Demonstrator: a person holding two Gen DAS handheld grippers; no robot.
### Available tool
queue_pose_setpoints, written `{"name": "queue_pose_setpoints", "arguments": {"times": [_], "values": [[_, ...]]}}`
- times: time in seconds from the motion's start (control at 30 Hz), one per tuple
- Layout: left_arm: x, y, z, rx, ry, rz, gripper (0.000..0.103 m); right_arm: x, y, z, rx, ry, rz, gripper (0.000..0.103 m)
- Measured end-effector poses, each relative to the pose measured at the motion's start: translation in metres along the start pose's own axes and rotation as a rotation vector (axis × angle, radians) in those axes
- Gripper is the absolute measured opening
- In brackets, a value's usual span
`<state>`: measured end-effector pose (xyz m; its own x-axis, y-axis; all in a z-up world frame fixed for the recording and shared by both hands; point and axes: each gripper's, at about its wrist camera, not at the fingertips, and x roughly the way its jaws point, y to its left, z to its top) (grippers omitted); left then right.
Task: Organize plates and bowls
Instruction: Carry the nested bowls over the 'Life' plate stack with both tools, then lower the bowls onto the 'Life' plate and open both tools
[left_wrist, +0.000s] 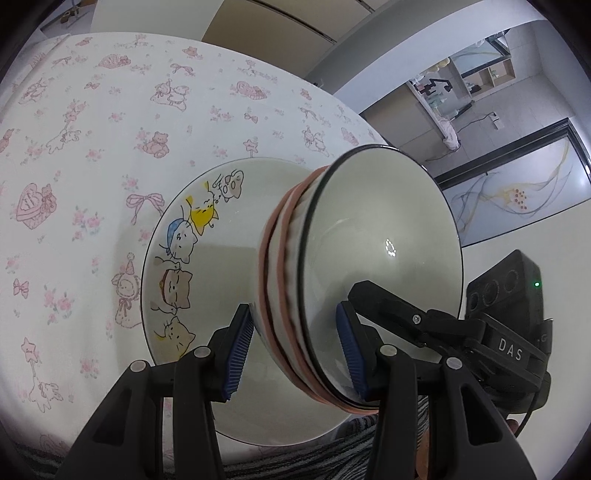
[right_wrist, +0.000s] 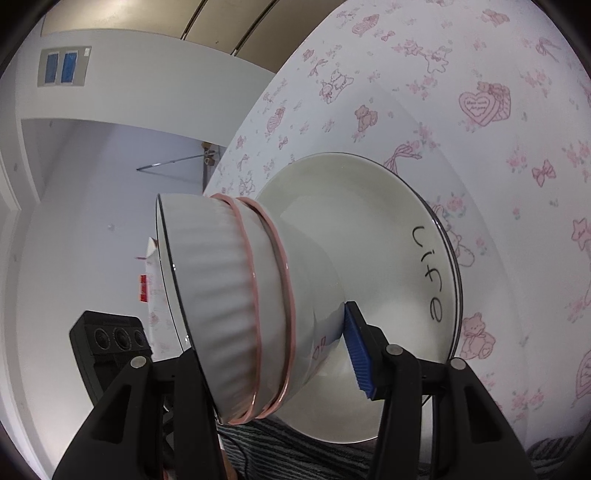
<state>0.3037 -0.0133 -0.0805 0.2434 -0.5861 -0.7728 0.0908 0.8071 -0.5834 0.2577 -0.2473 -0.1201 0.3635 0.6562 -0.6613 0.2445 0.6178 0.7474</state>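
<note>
Between the blue-padded fingers (left_wrist: 240, 347) of the left gripper (left_wrist: 295, 350) sits a stack of bowls (left_wrist: 314, 295); the fingers stand wide apart with a pad on either side of the stack's rims, though I cannot tell whether both pads press on it. The right gripper (right_wrist: 280, 354) straddles the same stack from the opposite side: one blue pad (right_wrist: 358, 350) lies against the lowest bowl's outer wall near its foot, and the other finger is hidden behind the ribbed top bowl (right_wrist: 210, 295), so its hold cannot be judged either. Three nested bowls show, the upper one ribbed with a dark rim, the two under it edged in pink. They rest in the middle of a white plate (left_wrist: 177, 258) painted with cartoon cats on one side and the word "Life" on the other. That plate lies at the near edge of the worktop (left_wrist: 92, 147), which wears a white cloth printed with pink bears, bows and hearts.
</note>
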Motion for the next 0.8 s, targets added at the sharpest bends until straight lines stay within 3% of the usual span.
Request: {"name": "queue_pose_setpoints", "arguments": {"times": [0.1, 0.33, 0.5, 0.6, 0.8], "values": [[0.002, -0.002, -0.002, 0.023, -0.004, 0.022, 0.049, 0.002, 0.004, -0.001, -0.037, -0.015, -0.047, 0.049], [0.003, -0.003, -0.001, 0.042, -0.012, 0.041, 0.048, 0.001, 0.002, 0.001, -0.057, -0.015, -0.051, 0.050], [-0.002, -0.013, -0.002, 0.110, -0.049, 0.114, 0.048, 0.004, 0.003, 0.003, -0.056, -0.008, -0.071, 0.050], [-0.007, -0.019, -0.002, 0.147, -0.062, 0.136, 0.055, 0.006, 0.008, 0.003, -0.089, -0.022, -0.134, 0.051], [-0.004, -0.019, -0.002, 0.172, -0.079, 0.202, 0.065, 0.001, 0.011, 0.008, -0.107, -0.035, -0.142, 0.059]]}}
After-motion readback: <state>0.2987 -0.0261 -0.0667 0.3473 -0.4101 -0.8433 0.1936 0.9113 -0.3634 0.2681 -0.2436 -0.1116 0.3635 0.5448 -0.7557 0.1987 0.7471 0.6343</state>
